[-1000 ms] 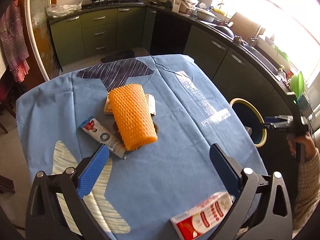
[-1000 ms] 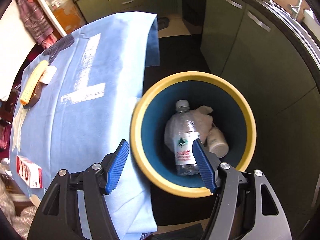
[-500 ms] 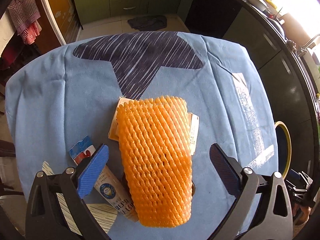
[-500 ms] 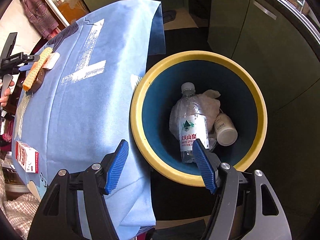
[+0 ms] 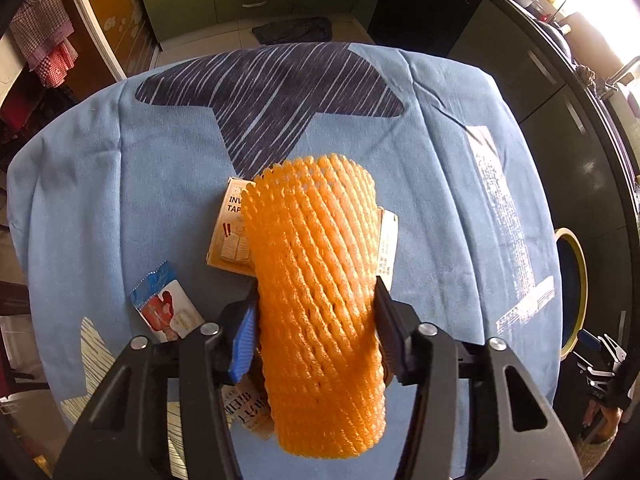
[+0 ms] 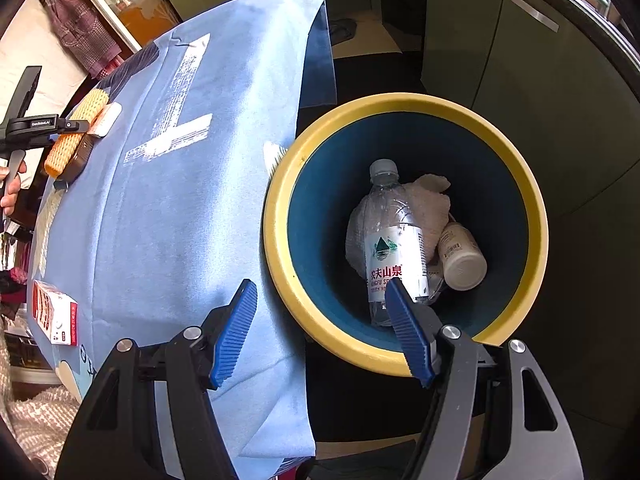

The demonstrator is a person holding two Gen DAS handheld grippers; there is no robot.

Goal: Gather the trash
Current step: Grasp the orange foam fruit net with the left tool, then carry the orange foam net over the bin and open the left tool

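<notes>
Orange foam net (image 5: 316,300) seemingly pinched by left gripper (image 5: 316,332), hiding its fingertips.

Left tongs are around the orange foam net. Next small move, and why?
Probably lift it straight up. The left tongs have just been closing and their pads now press both sides of the foam net, which lies across a card box on the table. The bin stands beside the table, so clear the table first.

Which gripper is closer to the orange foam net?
Left. The left gripper has just been closing, pads against the orange foam net between them. The right gripper hangs open over the bin, off the table's far edge.
</notes>
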